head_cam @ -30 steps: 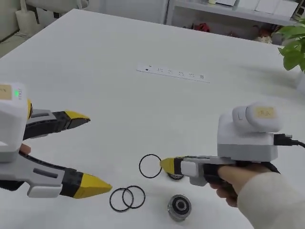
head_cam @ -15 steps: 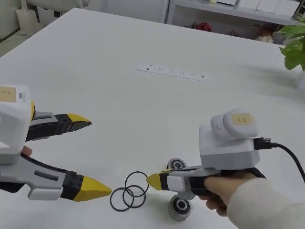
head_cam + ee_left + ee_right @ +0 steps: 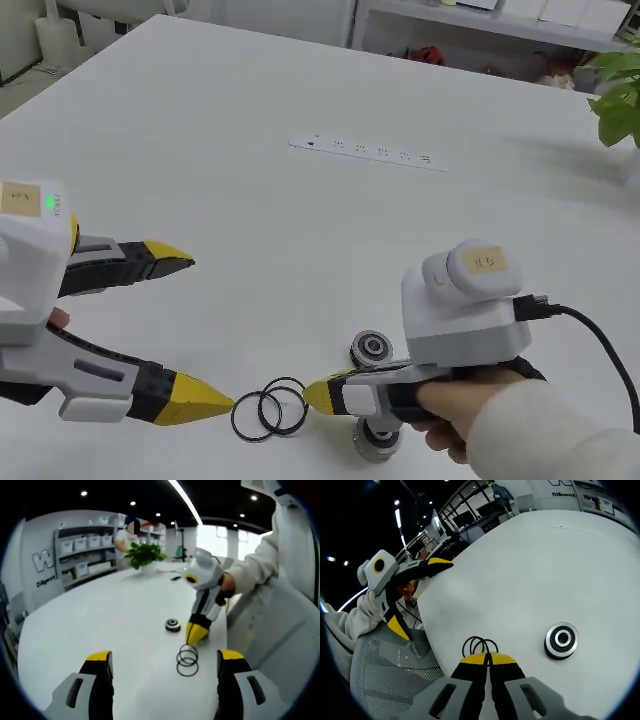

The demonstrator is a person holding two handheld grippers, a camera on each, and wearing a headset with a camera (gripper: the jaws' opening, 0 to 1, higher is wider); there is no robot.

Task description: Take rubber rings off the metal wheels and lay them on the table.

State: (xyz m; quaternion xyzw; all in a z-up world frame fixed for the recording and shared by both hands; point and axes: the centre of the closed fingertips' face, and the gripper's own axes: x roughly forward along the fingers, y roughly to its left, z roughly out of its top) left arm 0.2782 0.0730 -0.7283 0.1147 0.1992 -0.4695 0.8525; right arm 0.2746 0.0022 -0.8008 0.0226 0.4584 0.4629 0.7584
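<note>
My right gripper [image 3: 312, 394] [image 3: 487, 656] is shut on a black rubber ring [image 3: 287, 391], held low over two more black rings [image 3: 258, 415] that lie overlapped on the white table [image 3: 300, 230]. In the left gripper view the rings [image 3: 187, 659] lie just below the right gripper's yellow tips [image 3: 196, 634]. One metal wheel [image 3: 372, 348] [image 3: 561, 639] [image 3: 173, 625] lies flat behind the right gripper. A second wheel [image 3: 376, 442] is partly hidden under it. My left gripper [image 3: 205, 335] [image 3: 165, 656] stands open to the left of the rings, with nothing between its jaws.
A white power strip [image 3: 365, 152] lies farther back on the table. A potted plant [image 3: 615, 95] [image 3: 145, 555] stands at the far right edge. The right gripper's black cable [image 3: 600, 340] trails off to the right. Shelves line the wall beyond the table.
My right gripper has carried the ring left and toward me, off the wheel and onto the two rings lying on the table. The far wheel is now uncovered. The left gripper has barely moved.
</note>
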